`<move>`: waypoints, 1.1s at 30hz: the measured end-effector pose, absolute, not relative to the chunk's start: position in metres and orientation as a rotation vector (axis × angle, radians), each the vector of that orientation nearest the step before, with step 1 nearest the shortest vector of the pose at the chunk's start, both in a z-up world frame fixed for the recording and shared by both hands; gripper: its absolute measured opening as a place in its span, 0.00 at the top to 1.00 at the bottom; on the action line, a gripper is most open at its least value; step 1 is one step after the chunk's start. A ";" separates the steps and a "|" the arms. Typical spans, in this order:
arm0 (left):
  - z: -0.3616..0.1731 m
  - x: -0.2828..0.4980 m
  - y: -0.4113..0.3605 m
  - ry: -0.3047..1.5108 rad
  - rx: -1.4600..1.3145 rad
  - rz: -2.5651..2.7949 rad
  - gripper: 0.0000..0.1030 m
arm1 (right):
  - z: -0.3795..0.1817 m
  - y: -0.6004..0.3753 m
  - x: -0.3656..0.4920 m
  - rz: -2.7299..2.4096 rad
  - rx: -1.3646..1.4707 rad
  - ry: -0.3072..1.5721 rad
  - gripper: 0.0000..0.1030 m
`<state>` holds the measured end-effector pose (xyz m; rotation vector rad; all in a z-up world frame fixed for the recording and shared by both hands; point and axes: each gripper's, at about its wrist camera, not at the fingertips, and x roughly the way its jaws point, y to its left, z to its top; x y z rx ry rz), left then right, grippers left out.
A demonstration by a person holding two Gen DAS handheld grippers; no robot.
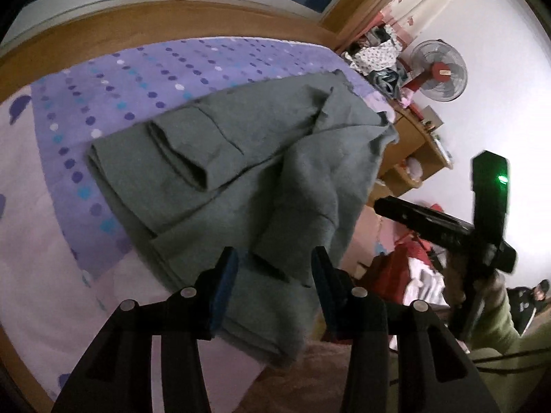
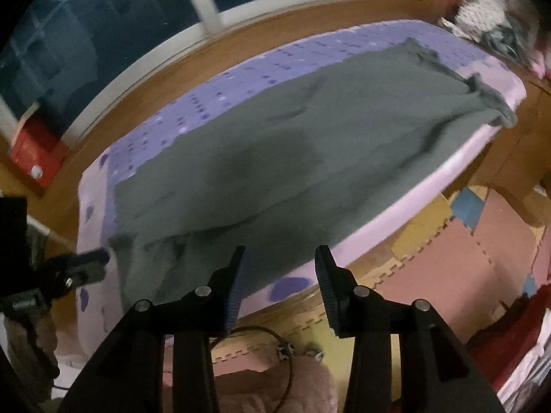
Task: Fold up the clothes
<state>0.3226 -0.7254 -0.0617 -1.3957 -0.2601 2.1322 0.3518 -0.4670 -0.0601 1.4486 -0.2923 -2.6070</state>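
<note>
Currently the grey garment (image 1: 241,172) lay spread on the purple dotted bed sheet (image 1: 113,79), one edge hanging over the bed's near side. Left gripper (image 1: 273,275) hovered over the garment's near edge, jaws apart, nothing between them. Right gripper (image 2: 279,275) sat off that same near edge, jaws apart and empty. Foam floor mats (image 2: 465,258) lay below the bed.

Grey garment (image 1: 241,172) on a purple sheet (image 1: 137,79) (blue, white and violet dots); pink floor mats (image 2: 465,275).
</note>
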 end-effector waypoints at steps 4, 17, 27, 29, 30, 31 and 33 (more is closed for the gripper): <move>-0.061 0.319 -0.732 -0.329 -1.444 2.132 0.57 | -0.052 -0.487 0.356 -2.571 1.345 -0.266 0.61; -0.061 0.286 -0.743 -0.126 -1.434 2.006 0.57 | -0.059 -0.554 0.354 -2.644 1.208 -0.236 0.61; -0.069 0.267 -0.760 0.001 -1.374 1.838 0.57 | -0.091 -0.540 0.372 -2.940 1.457 -0.496 0.62; -0.069 0.267 -0.759 0.020 -1.354 1.800 0.57 | -0.090 -0.537 0.383 -2.998 1.474 -0.565 0.62; -0.069 0.267 -0.757 0.027 -1.341 1.782 0.57 | -0.086 -0.537 0.389 -3.035 1.473 -0.588 0.62; -0.069 0.267 -0.756 0.034 -1.327 1.765 0.57 | -0.082 -0.539 0.394 -3.066 1.465 -0.599 0.62; -0.069 0.268 -0.753 0.035 -1.299 1.752 0.57 | -0.075 -0.548 0.401 -3.100 1.451 -0.563 0.62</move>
